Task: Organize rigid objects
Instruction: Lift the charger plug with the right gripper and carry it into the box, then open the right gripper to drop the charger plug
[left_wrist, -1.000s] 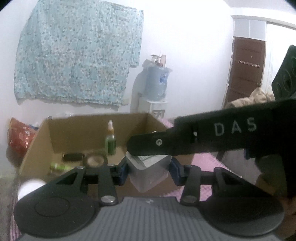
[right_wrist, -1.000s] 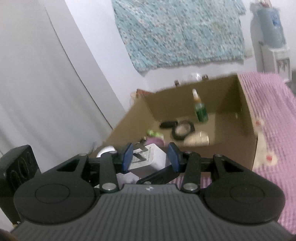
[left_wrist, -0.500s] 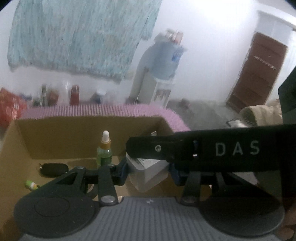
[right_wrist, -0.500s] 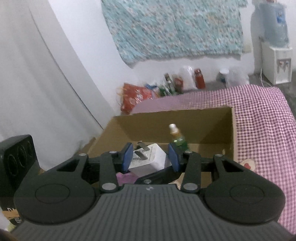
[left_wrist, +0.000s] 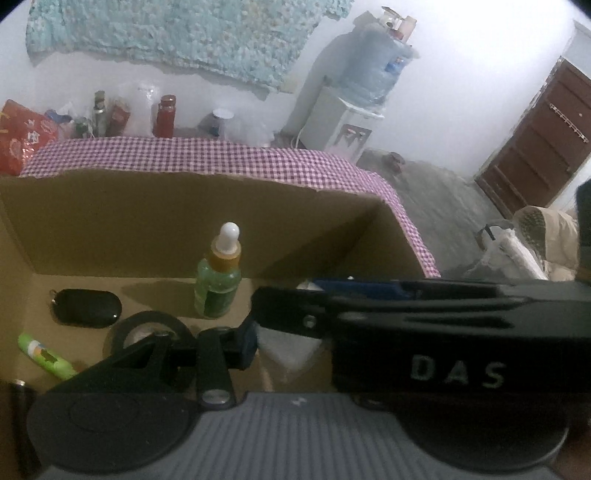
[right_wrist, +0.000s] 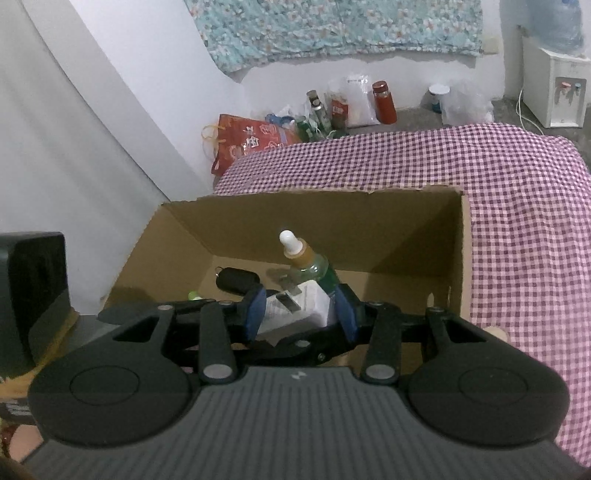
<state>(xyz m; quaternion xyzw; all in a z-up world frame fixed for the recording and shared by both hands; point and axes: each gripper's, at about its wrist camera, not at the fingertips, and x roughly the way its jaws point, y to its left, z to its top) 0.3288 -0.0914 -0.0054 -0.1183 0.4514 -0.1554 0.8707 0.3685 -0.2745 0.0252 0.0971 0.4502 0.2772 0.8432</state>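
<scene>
a: where is the white charger block sitting?

b: it is hanging over the near part of the cardboard box, with both claws taking it at once. the right gripper is clamping its flat sides between the blue pads. the left gripper is closing; its far pad is hidden by the other tool.

a: how is it handling?

b: it is looking light, stiff and smooth, probably slippery. the flat faces are offering the best hold, clear of the metal prongs and the dropper bottle behind.
</scene>
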